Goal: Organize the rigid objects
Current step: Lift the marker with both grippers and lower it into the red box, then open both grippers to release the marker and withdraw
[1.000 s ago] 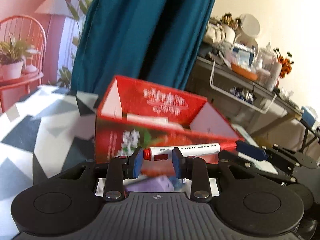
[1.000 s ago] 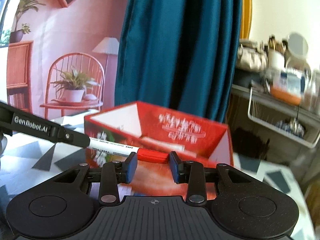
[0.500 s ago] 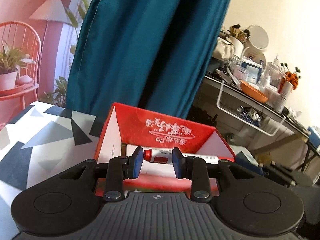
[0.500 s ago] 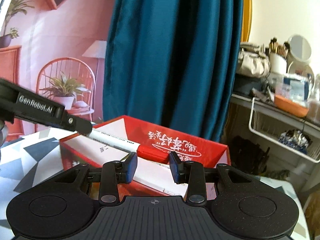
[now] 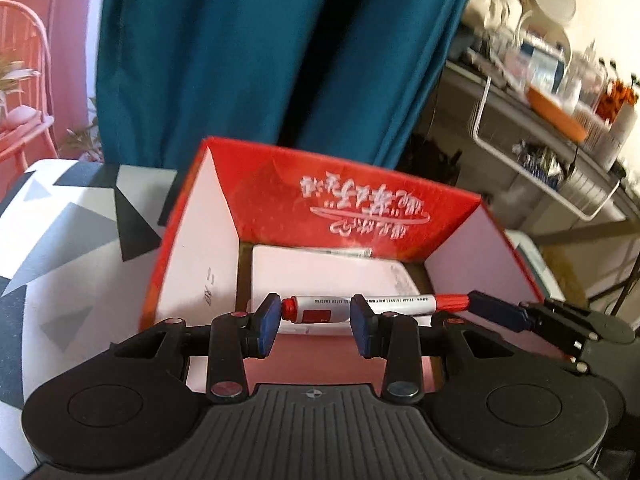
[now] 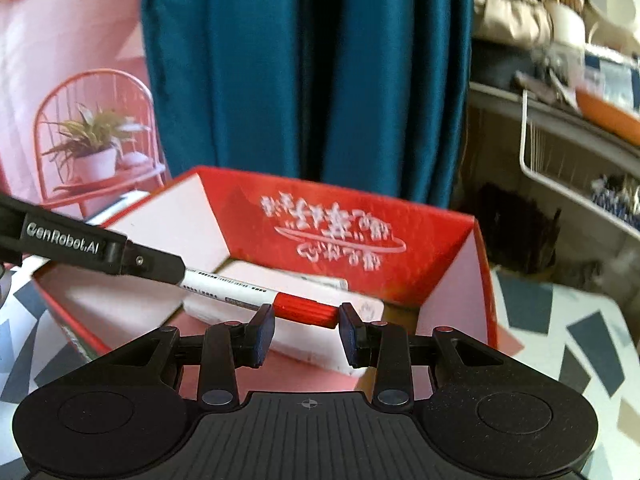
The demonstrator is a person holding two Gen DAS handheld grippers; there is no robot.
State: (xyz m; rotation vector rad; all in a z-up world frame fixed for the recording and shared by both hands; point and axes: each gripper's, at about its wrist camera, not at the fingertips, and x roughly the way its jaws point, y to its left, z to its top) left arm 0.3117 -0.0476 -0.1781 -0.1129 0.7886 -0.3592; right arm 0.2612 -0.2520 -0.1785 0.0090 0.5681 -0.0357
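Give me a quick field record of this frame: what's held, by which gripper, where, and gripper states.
held item: marker, white barrel, red cap, lying level
left gripper: spans the marker's butt end, grip unclear
right gripper: spans the red cap, grip unclear
location: marker above the open red box
box contents: white flat box
surface: table with grey triangle pattern

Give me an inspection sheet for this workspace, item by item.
Surface: table with grey, black and white triangle pattern.
Job's things: marker held level over the open red box; white flat pack inside.
Clutter: nothing seen on the table.
Grippers: left claw at the marker's butt end, right claw at its red cap; whether either is clamped is unclear.
Cables: nothing seen.
Surroundings: teal curtain, cluttered shelf.
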